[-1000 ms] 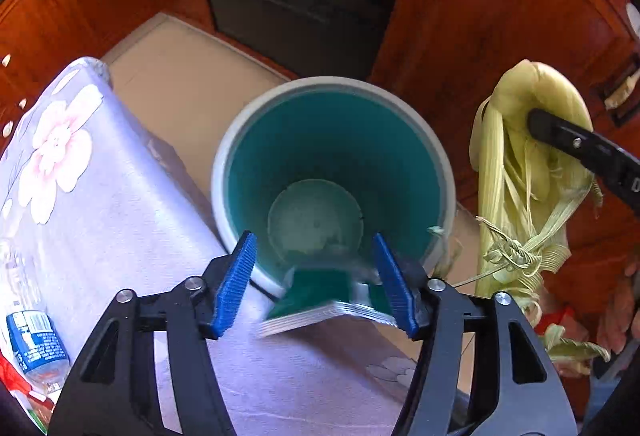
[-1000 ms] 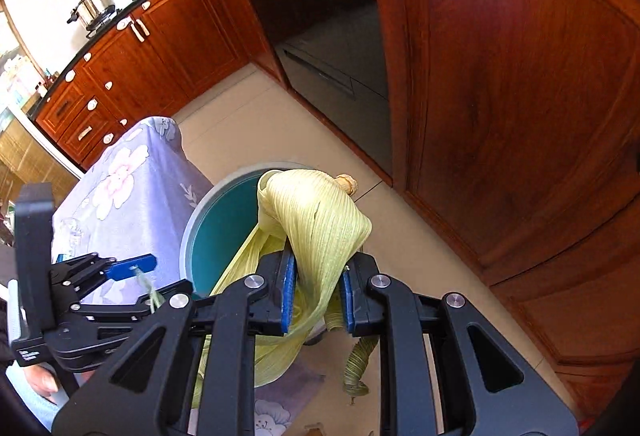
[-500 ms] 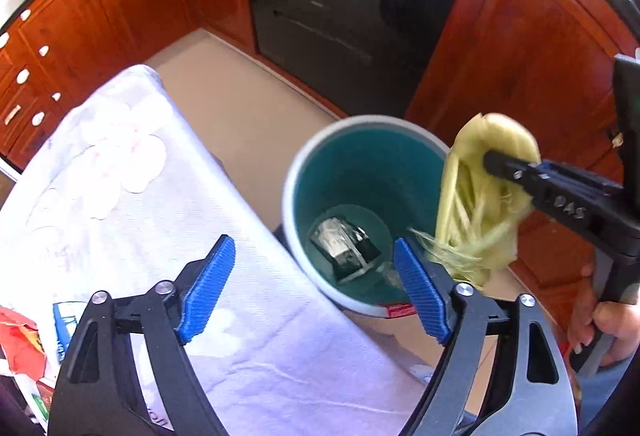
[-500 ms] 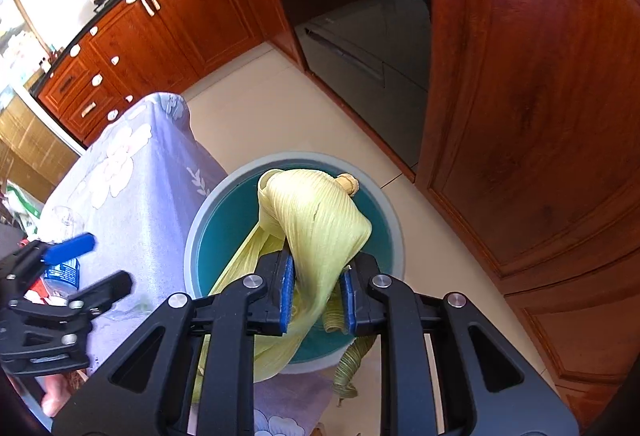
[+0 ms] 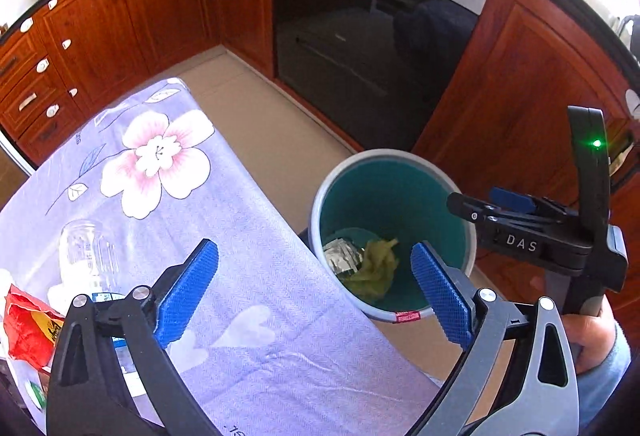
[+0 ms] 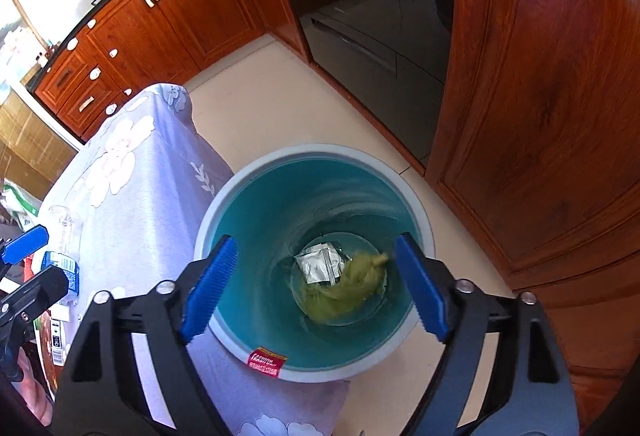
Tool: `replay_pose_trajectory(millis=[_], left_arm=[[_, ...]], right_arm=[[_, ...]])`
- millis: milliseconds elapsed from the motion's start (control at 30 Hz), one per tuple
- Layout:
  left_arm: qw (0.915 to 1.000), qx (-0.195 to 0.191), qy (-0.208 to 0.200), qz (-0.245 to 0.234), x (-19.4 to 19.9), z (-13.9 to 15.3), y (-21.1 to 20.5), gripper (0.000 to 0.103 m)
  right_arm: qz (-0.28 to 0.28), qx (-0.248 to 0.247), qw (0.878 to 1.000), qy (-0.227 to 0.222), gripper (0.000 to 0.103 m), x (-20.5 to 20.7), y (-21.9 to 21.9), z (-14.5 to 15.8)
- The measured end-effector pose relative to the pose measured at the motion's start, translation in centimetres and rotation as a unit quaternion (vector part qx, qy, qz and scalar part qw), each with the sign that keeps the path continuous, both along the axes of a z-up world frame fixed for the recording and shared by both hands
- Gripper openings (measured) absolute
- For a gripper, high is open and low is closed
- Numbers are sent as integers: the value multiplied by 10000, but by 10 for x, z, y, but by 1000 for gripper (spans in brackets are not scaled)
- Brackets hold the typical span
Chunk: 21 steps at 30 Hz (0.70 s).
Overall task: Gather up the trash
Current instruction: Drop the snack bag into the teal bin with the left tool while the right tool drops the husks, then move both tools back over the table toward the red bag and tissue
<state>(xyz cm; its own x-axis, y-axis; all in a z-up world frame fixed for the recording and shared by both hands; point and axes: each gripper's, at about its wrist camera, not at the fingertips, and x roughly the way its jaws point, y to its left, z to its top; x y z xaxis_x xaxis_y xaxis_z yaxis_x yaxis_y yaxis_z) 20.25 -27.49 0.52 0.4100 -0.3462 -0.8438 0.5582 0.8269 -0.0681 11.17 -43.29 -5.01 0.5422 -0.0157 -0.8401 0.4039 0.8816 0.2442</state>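
Observation:
A teal bin with a grey rim (image 5: pixel 400 159) (image 6: pixel 316 151) stands on the floor beside the table. At its bottom lie a silver packet (image 5: pixel 342 256) (image 6: pixel 320 264) and yellow-green corn husks (image 5: pixel 376 268) (image 6: pixel 348 288). My left gripper (image 5: pixel 314 292) is open and empty above the table edge, left of the bin. My right gripper (image 6: pixel 312 292) is open and empty directly above the bin mouth; it also shows in the left wrist view (image 5: pixel 492 205).
The table carries a lilac floral cloth (image 5: pixel 168 163) (image 6: pixel 120 171). A clear plastic bottle (image 5: pixel 86 260) (image 6: pixel 62 232) and a red wrapper (image 5: pixel 28 324) lie at its left end. Wooden cabinets (image 5: pixel 132 11) and a dark oven (image 5: pixel 372 19) stand behind.
My right gripper opened and the corn husks fell into the bin. My left gripper, which had let go of the packet, opened wider and pulled back over the table.

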Motion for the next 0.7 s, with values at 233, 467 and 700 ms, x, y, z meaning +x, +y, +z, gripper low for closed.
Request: replay_pose_trajectory(millis=[233, 467, 700], left_arm=[[9999, -84, -19, 118, -1, 7, 15, 99], [9994, -196, -112, 247, -8, 18, 41, 99], [9977, -265, -230, 571, -11, 27, 90, 99]], right_arm=[[-29, -48, 10000, 4, 88, -4, 12, 16], [180, -66, 9998, -89, 89, -2, 37, 35], [585, -216, 9976, -296, 92, 8, 82, 62]])
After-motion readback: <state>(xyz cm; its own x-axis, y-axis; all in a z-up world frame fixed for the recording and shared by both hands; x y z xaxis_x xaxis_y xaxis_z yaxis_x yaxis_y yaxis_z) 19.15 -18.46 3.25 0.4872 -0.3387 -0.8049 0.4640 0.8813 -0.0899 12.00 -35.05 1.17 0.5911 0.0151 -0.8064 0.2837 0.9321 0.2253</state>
